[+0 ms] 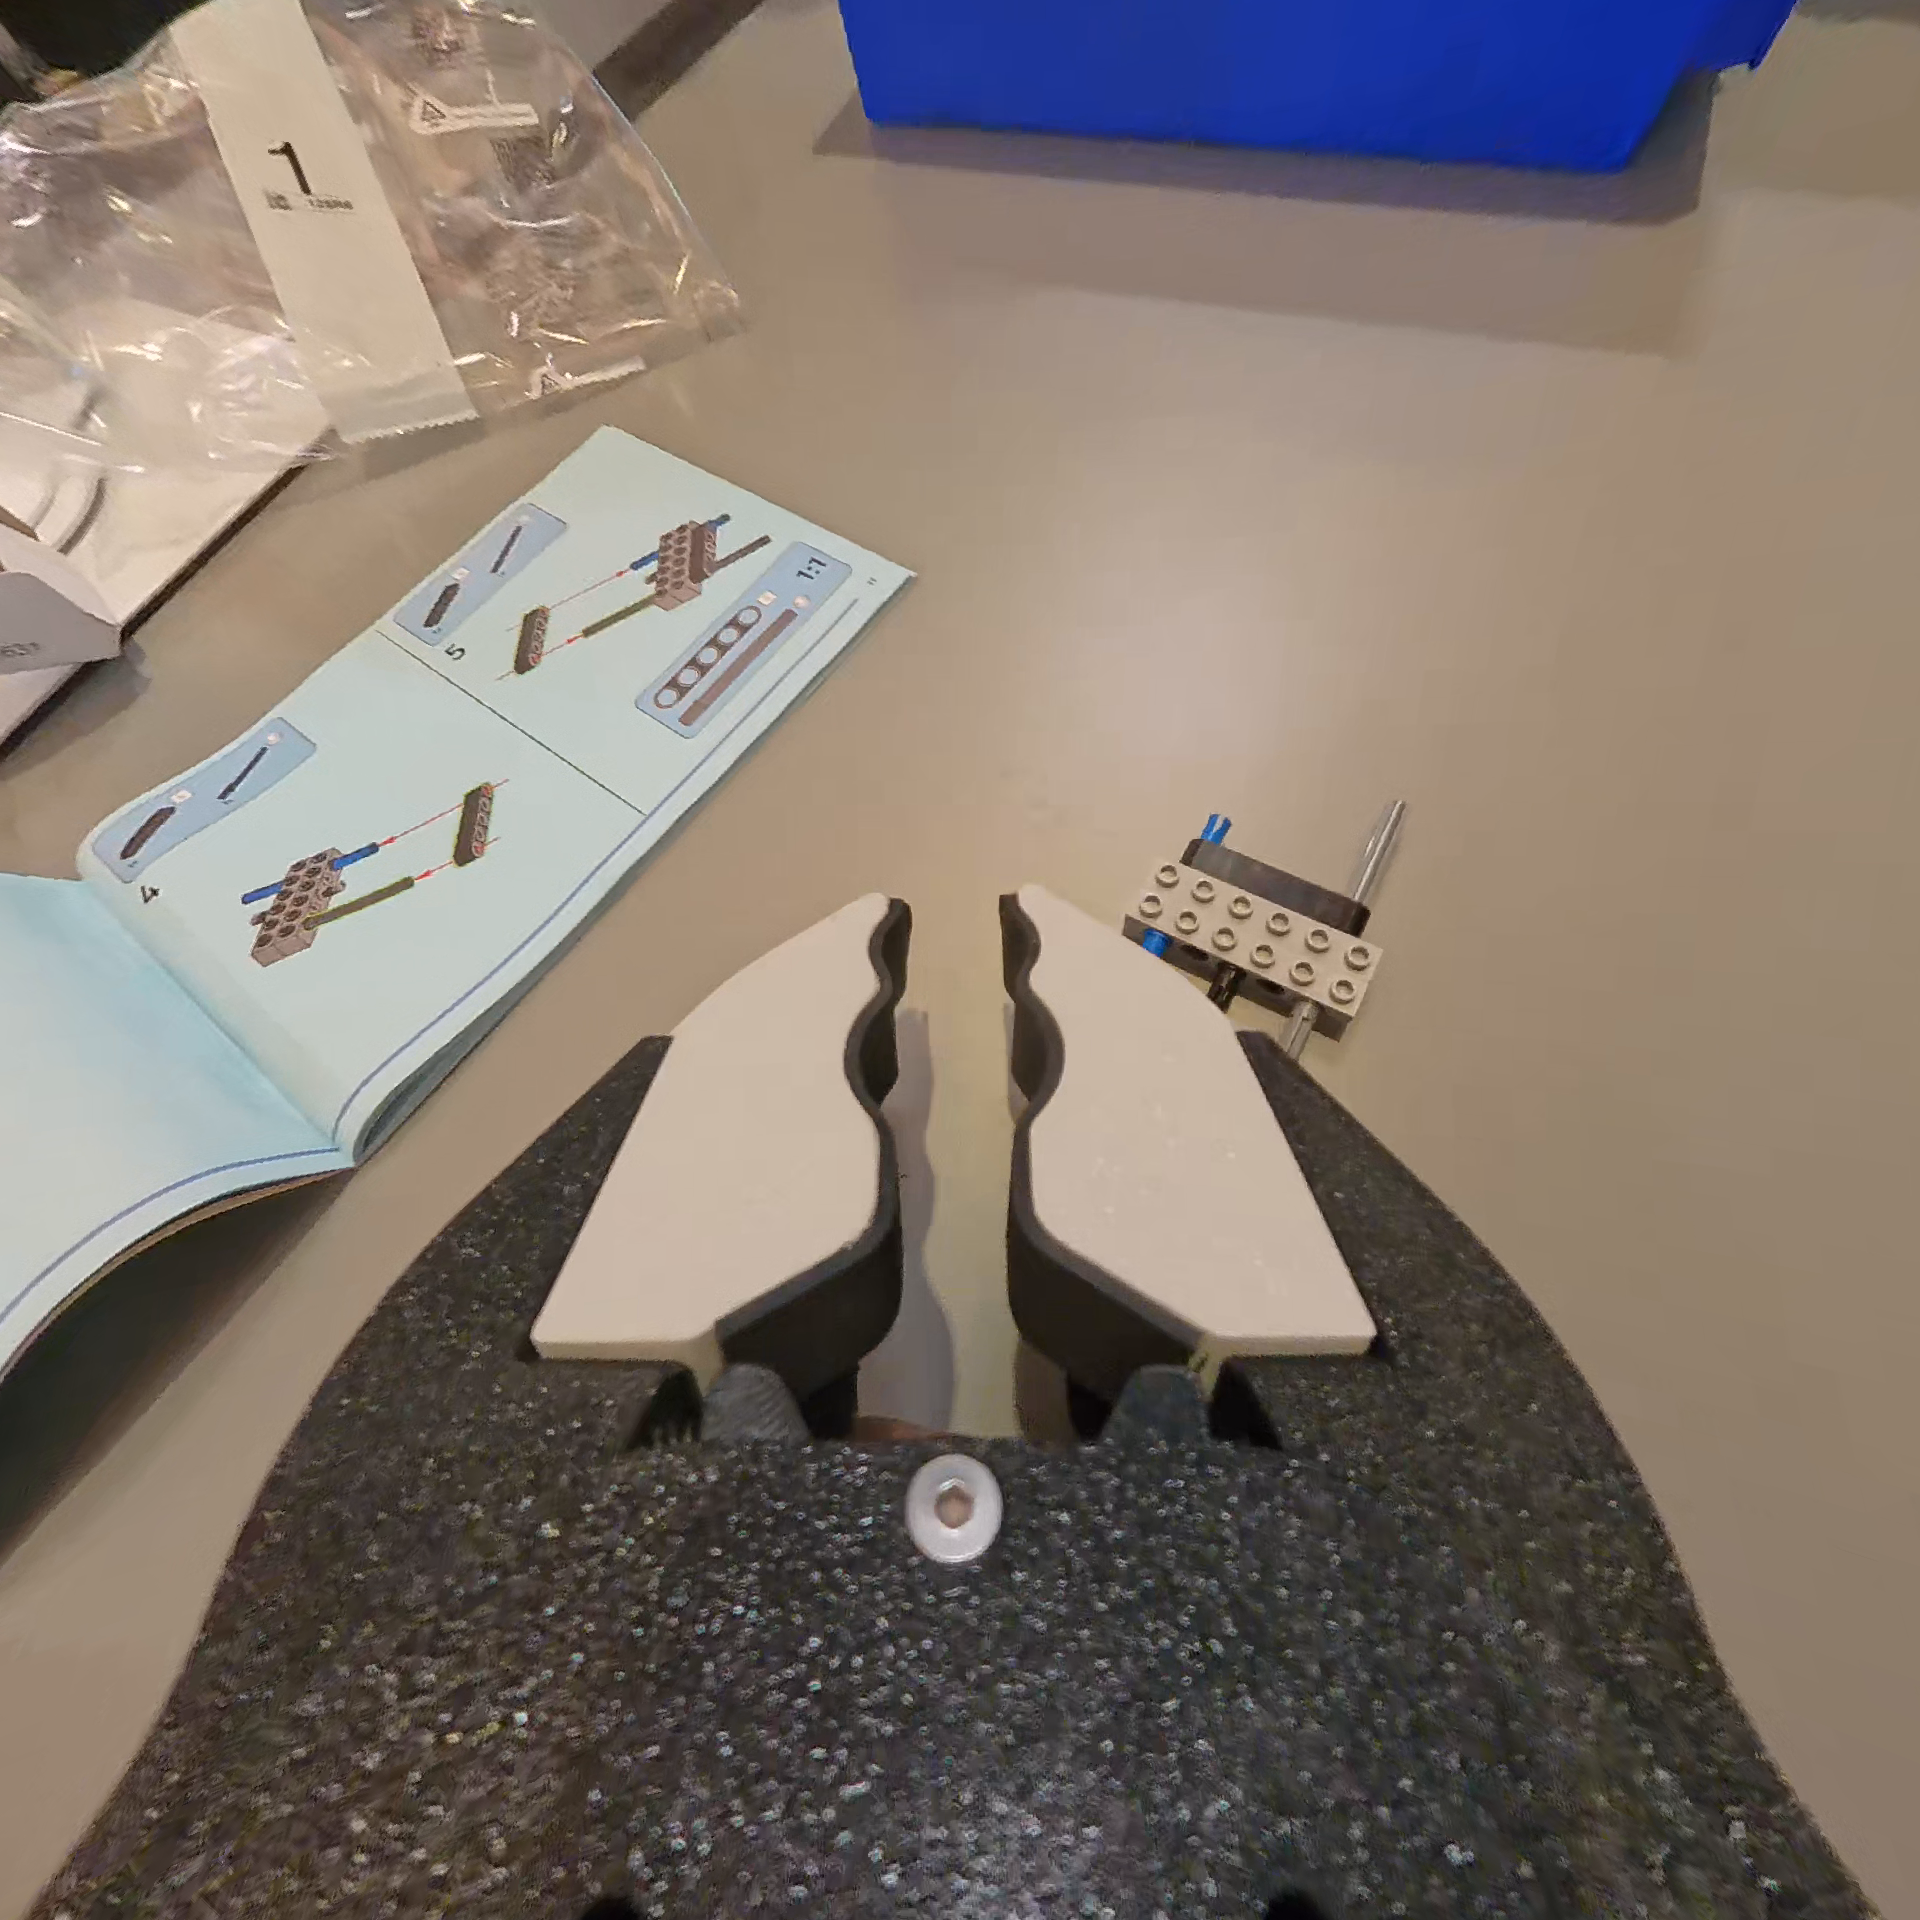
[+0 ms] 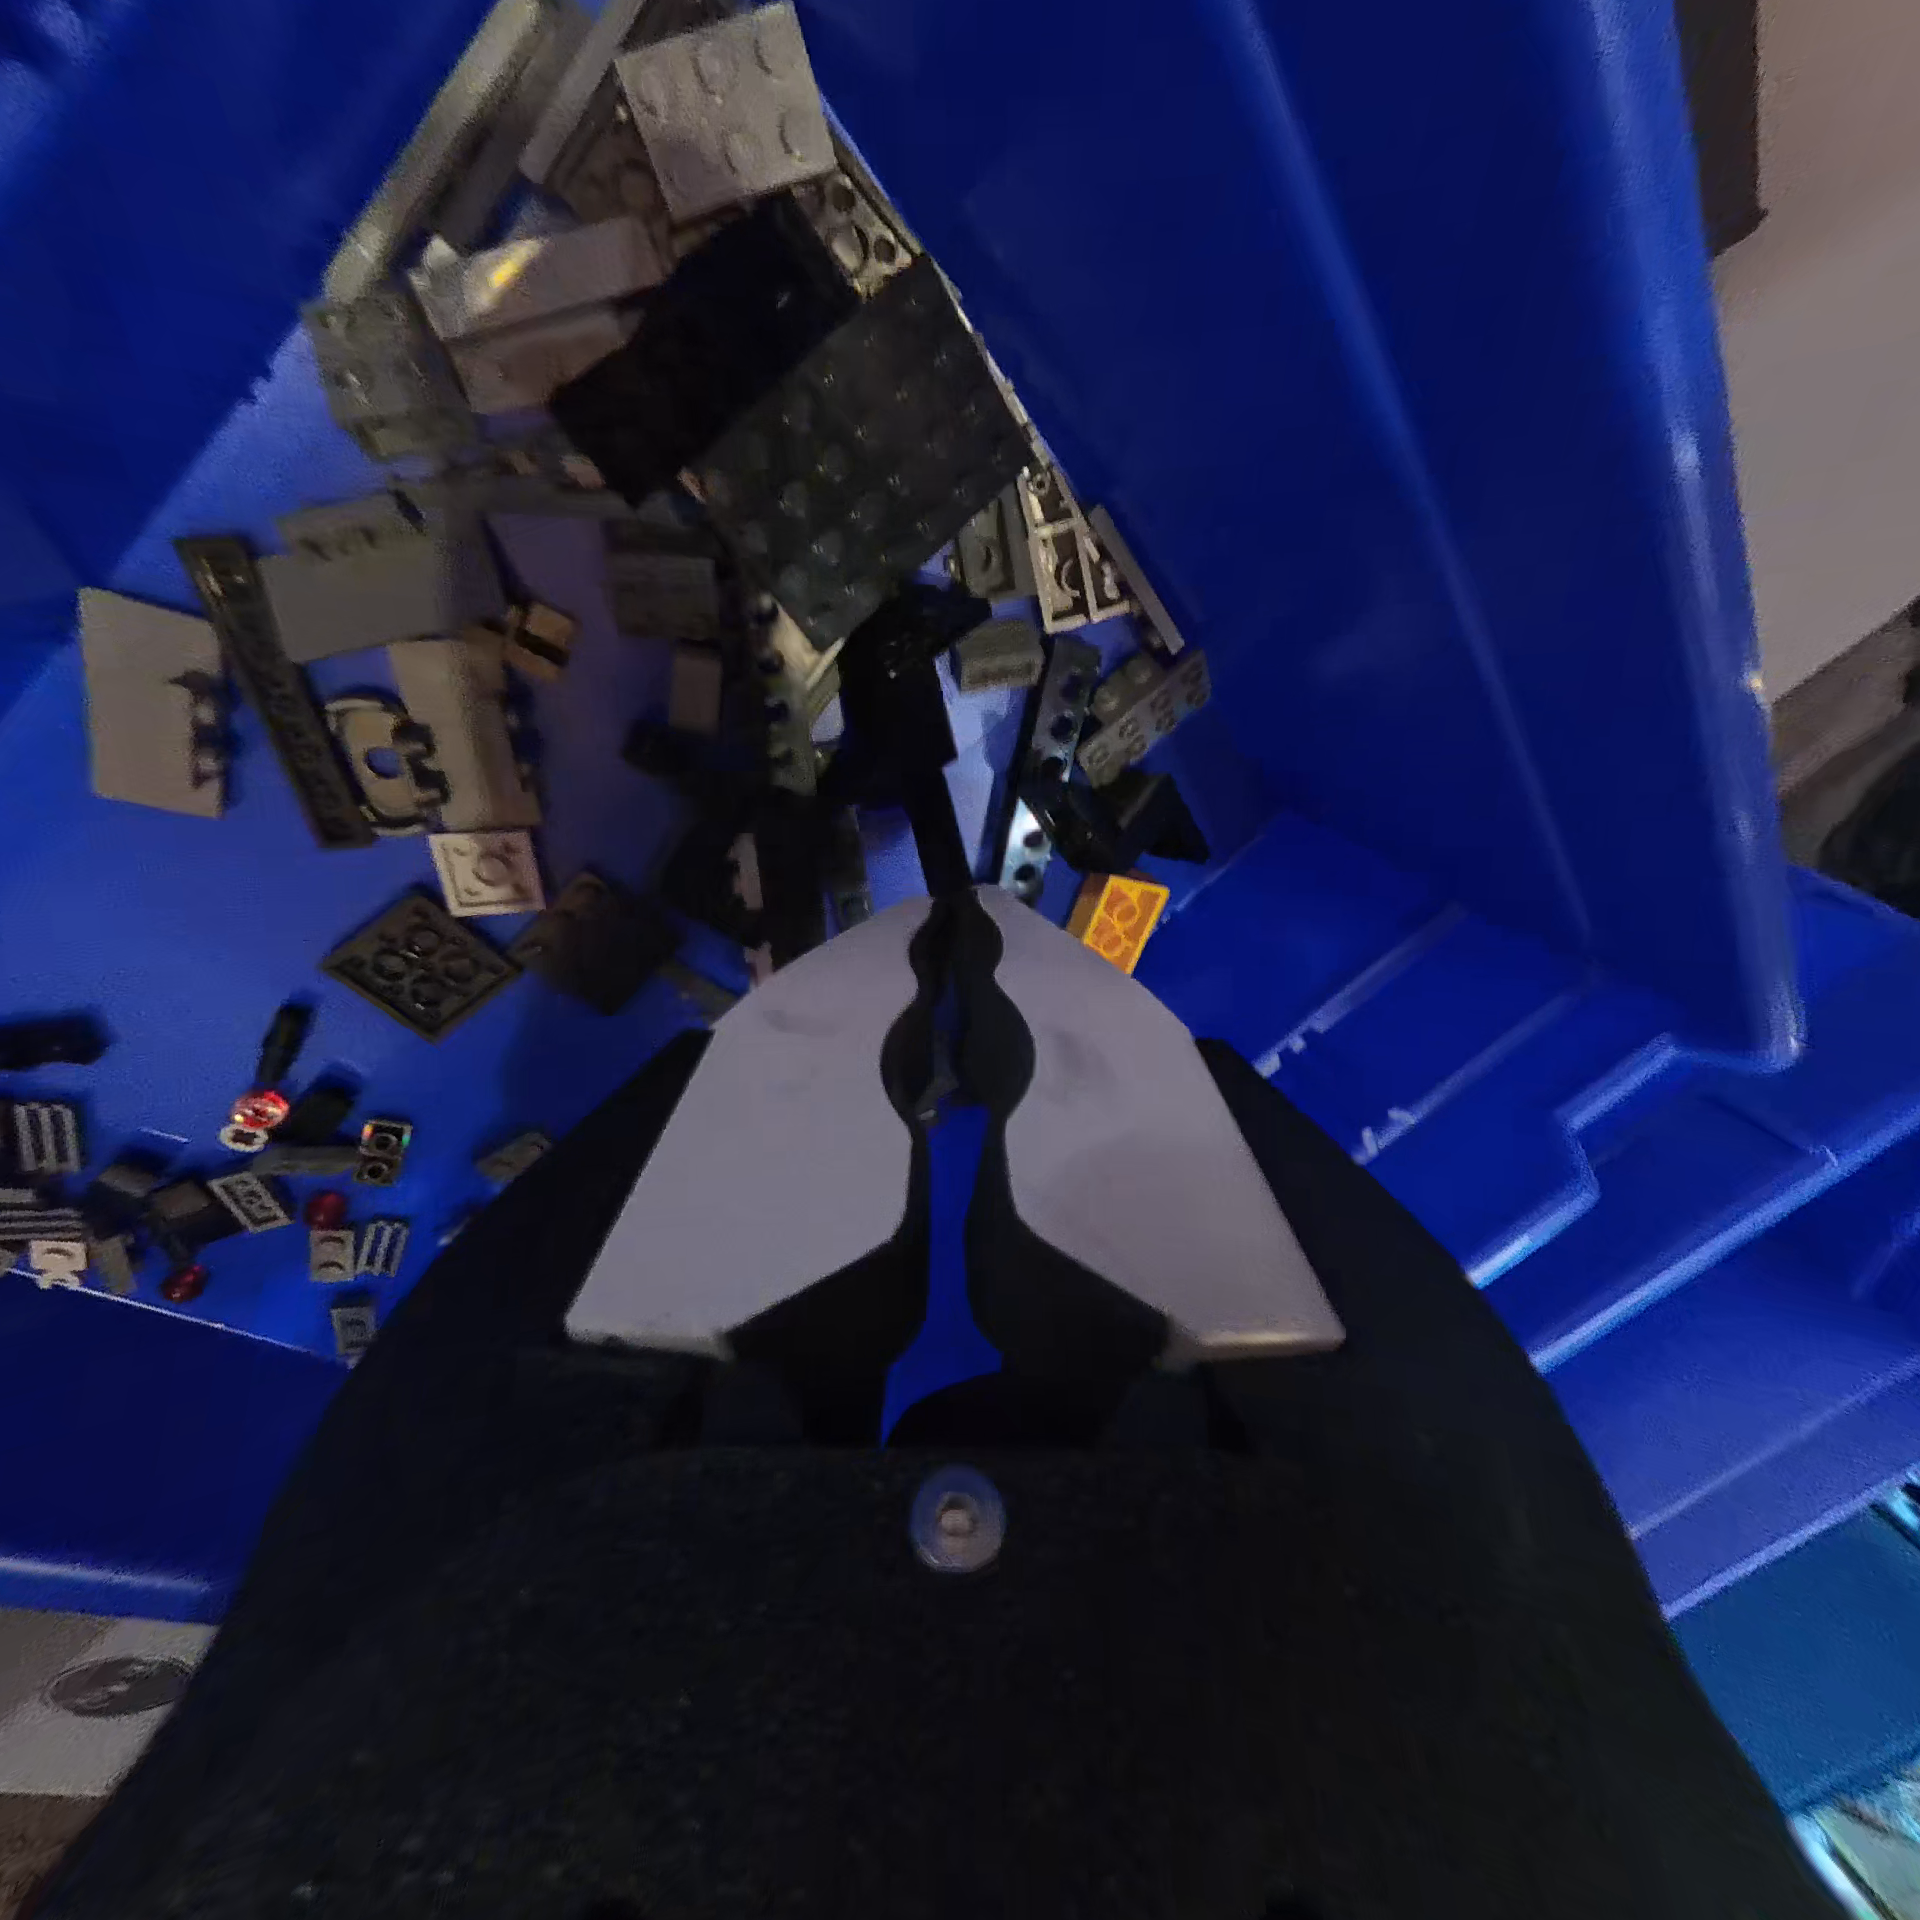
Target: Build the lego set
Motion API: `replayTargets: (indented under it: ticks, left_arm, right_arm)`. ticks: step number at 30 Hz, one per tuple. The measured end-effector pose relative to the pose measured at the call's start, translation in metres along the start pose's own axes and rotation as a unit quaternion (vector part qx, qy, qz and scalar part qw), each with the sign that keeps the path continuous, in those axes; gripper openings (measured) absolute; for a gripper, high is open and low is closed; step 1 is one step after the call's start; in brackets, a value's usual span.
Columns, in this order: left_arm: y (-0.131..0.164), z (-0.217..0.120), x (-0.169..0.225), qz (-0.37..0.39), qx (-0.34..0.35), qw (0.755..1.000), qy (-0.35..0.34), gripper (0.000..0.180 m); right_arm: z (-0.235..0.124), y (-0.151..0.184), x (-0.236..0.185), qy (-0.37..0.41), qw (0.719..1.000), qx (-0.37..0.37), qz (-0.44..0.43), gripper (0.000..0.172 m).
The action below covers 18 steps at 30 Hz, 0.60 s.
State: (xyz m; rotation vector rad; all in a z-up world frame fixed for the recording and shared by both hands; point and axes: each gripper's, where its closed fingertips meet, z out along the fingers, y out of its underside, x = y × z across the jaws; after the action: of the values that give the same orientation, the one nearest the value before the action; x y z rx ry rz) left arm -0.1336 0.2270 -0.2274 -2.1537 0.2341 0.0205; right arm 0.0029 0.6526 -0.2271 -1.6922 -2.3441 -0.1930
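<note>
Your right gripper [image 2: 954,914] is down inside the blue bin [image 2: 1403,520], over the heap of grey and black building pieces [image 2: 727,416] piled toward the bin's far corner. Its jaws are clenched at the tips on a thin black piece [image 2: 928,821]. That piece sticks straight out ahead of the tips, long axis in line with the fingers, and widens into a darker block farther out. Blur and low light mean you can't tell its exact shape, or whether its far end is clear of the heap. An orange stud piece [image 2: 1120,920] sits just beside the right fingertip, not in the grip. Small loose bits are scattered on the bin floor off to the left.

Your left gripper [image 1: 954,904] is over the grey counter [image 1: 1351,520], jaws released with a narrow gap and only bare counter between them. Nearest thing to it is the small assembly [image 1: 1257,951]: a grey studded brick with a black beam behind it, blue pins, and a metal-grey axle through it. It lies just beside the right finger, ahead and to the right of the gap, not touching. Brick's long axis runs diagonally, near end lower right.

The open instruction booklet [image 1: 364,831] lies left of the jaws, clear plastic bags [image 1: 260,208] beyond it, and the bin's outer wall is well ahead at the top
</note>
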Motion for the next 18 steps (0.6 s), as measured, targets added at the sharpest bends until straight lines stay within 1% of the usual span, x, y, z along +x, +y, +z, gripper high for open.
replayTargets:
  ticks: [4,8,15,18]
  left_arm:
    - [-0.003,-0.004,0.002,0.004,0.005,1.000,-0.002,0.017]
    - [-0.003,-0.003,0.010,0.015,0.002,1.000,0.003,0.017]
    - [0.005,0.006,0.019,0.027,-0.024,0.999,0.016,0.017]
    - [0.005,0.006,0.018,0.023,-0.022,0.999,0.017,0.017]
  right_arm:
    - [0.002,0.006,0.004,0.021,1.000,-0.014,-0.008,0.002]
    - [0.004,0.004,0.001,0.006,1.000,-0.001,-0.007,0.002]
    - [0.023,0.010,0.001,-0.001,0.998,-0.037,-0.042,0.007]
    - [0.023,0.006,-0.003,-0.011,0.997,-0.035,-0.063,0.010]
